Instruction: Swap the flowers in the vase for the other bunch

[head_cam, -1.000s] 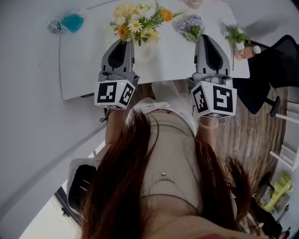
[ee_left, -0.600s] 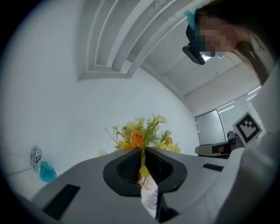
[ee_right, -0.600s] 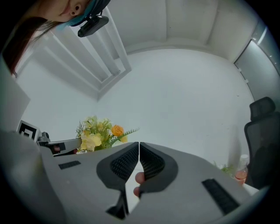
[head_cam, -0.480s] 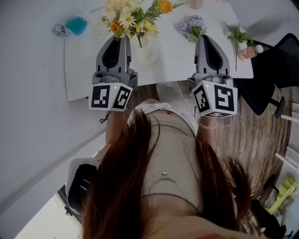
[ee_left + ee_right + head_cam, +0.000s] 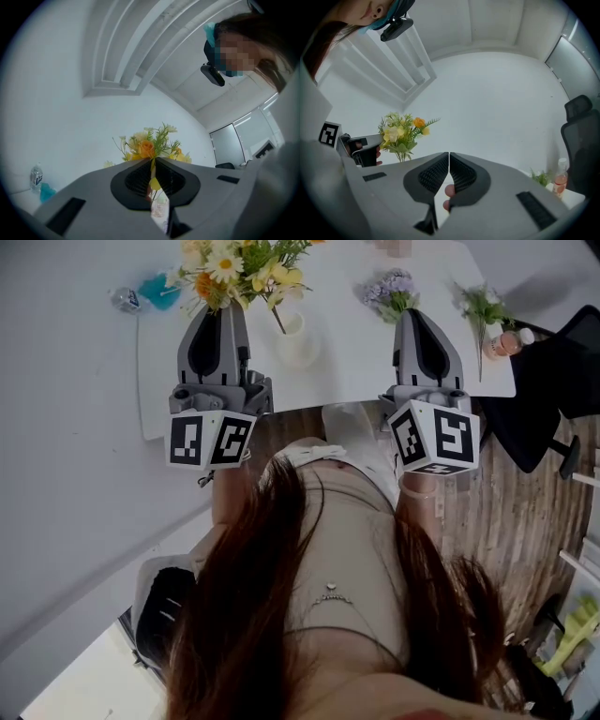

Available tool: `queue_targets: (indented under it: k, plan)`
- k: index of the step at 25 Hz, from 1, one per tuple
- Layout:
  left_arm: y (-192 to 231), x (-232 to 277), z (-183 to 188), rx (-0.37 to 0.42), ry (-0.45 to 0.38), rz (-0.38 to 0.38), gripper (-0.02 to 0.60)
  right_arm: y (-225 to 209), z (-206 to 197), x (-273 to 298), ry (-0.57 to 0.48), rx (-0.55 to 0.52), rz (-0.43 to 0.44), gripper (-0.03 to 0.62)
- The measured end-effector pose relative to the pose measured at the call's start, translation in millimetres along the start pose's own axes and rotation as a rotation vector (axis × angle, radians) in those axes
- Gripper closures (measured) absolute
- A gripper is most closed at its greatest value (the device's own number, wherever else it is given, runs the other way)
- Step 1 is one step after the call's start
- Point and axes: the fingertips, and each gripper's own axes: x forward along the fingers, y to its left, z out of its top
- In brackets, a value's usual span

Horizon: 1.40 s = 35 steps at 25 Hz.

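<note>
Eyes on the left gripper [image 5: 220, 313] first: clamped shut on the thin stems of the yellow-and-orange bunch [image 5: 234, 263], held high over the far left part of the white table [image 5: 347, 357]. Same story from that gripper's own view, with the stems pinched right between the ribbed pads and the blooms fanned out just past the tips. Hard to say whether the stem ends are clear of the white vase [image 5: 298, 343], which stands just beside that gripper toward the table's middle; one stem slants down toward its mouth. Over to the right gripper [image 5: 419, 320]: closed too, pads together on nothing, only the person's own fingers [image 5: 449, 191] showing in the gap behind. Just ahead of it, near the far edge, lies the purple bunch [image 5: 392, 292], flower heads away and green stems seemingly pointing back toward the near edge. Judging by looks: featherlight, top-heavy, springy in the stem, easily crushed at the blooms. Best taken low on the gathered stems, below the leaves, never on the heads. Worth minding that vase as well, probably light enough to tip if stems drag on its rim.
</note>
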Motion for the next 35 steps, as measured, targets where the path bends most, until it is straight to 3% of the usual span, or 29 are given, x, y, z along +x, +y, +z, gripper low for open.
queue_targets:
  k: [10,21,28,35]
  plan:
    - [-4,0,16,0.026,-0.036,0.005,0.558,-9,-4,-2,0.000,0.021,-0.004,0.566]
    - [8,-16,-5,0.061,0.070,0.060,0.563,-9,-13,-4,0.020,0.065,0.017,0.566]
    - [47,-29,-25,0.050,0.113,0.156,0.563,-1,-23,11,0.060,0.071,0.078,0.566]
    - [76,-32,-49,0.100,0.180,0.203,0.563,-10,-24,44,0.078,0.074,0.124,0.566]
